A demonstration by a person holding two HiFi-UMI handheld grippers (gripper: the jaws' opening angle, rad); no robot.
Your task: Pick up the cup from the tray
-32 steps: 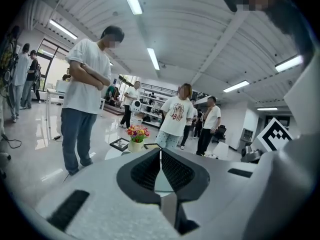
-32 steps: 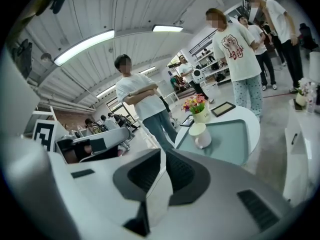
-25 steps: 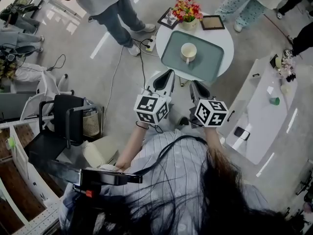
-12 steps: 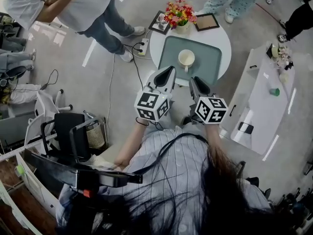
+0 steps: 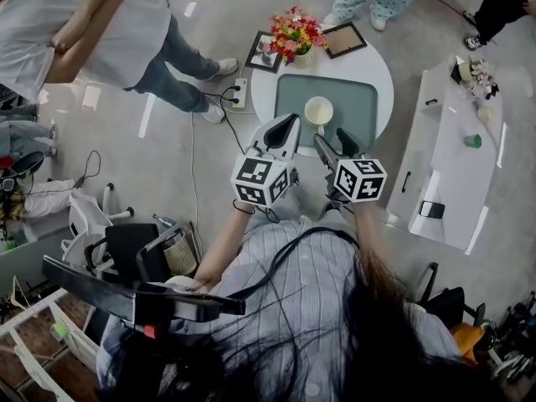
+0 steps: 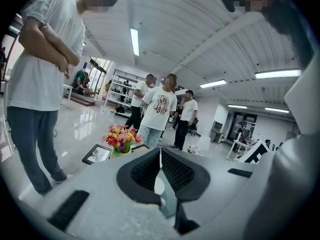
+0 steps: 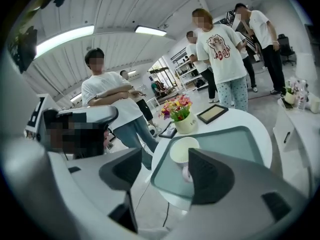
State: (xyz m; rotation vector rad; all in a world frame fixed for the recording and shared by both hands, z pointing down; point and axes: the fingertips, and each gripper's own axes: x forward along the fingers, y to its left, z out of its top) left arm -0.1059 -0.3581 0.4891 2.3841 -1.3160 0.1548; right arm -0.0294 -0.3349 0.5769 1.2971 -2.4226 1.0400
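Note:
A cream cup stands upright with its handle toward me on a grey-green tray, which lies on a small round white table. In the right gripper view the cup sits on the tray some way ahead of the jaws. My right gripper hovers at the table's near edge; its jaws are opening and nothing is between them. Just left of it, off the table's near-left edge, my left gripper is shut on nothing.
A pot of flowers and two picture frames stand at the table's far side. A power strip with cables lies on the floor to the left. A long white table is on the right. People stand around.
Both grippers have come closer to the round table, which now lies just ahead of them. The right gripper's jaws have spread apart; the left gripper's jaws stay together.

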